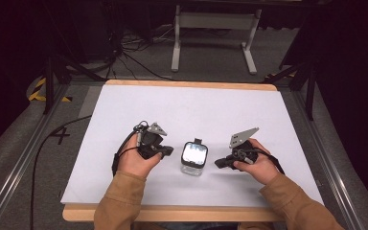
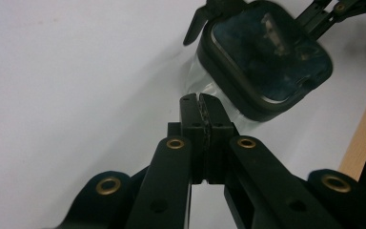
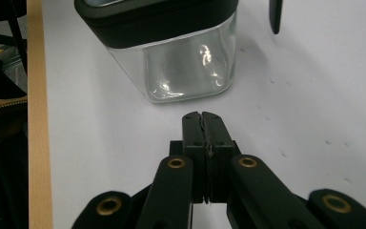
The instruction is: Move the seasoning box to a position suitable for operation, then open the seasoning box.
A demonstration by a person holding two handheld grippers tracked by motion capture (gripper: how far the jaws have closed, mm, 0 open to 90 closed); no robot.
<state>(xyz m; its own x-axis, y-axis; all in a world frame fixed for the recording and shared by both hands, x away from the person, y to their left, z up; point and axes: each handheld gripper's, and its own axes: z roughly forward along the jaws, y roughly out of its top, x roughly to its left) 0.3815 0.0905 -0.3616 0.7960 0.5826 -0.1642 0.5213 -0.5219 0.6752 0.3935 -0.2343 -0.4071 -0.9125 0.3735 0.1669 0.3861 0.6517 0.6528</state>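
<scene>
- Clear square glass jar with black clip lid [image 1: 193, 158] stands untouched between left gripper [image 1: 166, 151] and right gripper [image 1: 219, 164].
- Both grippers' jaws are pressed together, empty.
- Next likely calls for spreading jaws to grasp.

Lab or recording studio: white tabletop [image 1: 124, 110], dark curtains [image 1: 9, 43], floor cables [image 1: 134, 52] at 11 o'clock, metal stand [image 1: 215, 21] at 12.

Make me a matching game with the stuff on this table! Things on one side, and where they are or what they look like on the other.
Things:
1. left gripper
2. right gripper
3. clear jar
4. jar lid

Descriptions:
A. see-through, standing on the white table
B. black, on top of the jar
C. jaws shut, left of the jar
D. jaws shut, right of the jar

Pairs: 1-C, 2-D, 3-A, 4-B
</scene>
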